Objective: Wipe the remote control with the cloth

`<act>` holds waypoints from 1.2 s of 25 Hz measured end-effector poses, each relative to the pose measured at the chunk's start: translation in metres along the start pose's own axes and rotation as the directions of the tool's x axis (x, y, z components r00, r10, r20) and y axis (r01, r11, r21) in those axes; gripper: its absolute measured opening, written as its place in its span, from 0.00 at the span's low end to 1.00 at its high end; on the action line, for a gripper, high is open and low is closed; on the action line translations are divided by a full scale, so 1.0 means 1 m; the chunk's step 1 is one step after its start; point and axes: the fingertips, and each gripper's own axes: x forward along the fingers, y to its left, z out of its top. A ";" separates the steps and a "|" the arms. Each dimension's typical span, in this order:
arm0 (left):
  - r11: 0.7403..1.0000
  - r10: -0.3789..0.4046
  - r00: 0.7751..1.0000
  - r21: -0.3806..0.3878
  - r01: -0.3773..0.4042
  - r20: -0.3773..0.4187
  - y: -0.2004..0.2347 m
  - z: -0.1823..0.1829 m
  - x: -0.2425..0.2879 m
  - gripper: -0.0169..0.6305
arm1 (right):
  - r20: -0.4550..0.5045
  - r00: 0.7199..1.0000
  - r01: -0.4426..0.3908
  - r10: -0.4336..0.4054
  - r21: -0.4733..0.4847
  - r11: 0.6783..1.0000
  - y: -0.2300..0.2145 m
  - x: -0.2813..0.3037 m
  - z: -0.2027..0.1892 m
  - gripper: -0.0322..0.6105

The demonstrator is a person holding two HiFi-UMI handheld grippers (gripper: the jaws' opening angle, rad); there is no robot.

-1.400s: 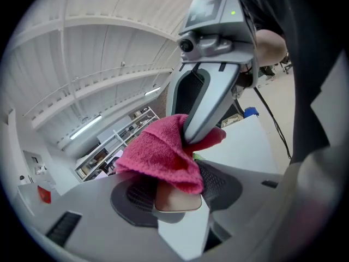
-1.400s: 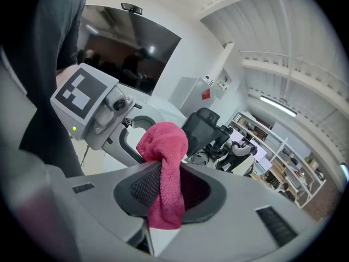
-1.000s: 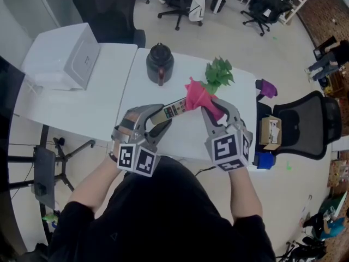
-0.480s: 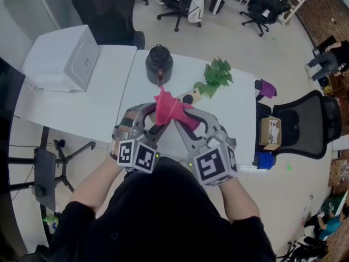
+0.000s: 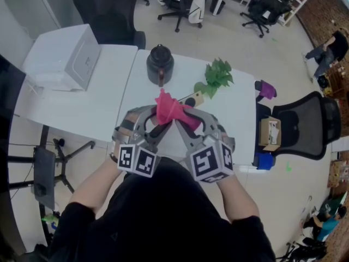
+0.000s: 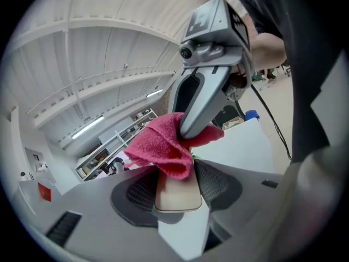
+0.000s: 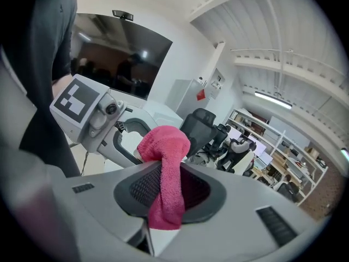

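The left gripper is clamped on the near end of the remote control, a slim beige bar with a rounded end. It holds the remote above the white table, close in front of the person. The right gripper pinches the cloth, a bright pink terry rag bunched over the remote just past the left jaws. A tail of the cloth hangs between the right jaws.
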 end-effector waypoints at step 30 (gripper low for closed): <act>-0.291 0.248 0.715 -0.654 0.699 0.654 0.064 0.002 -0.015 0.35 | 0.415 0.909 -0.269 0.029 0.532 0.803 0.002 -0.013 -0.001 0.19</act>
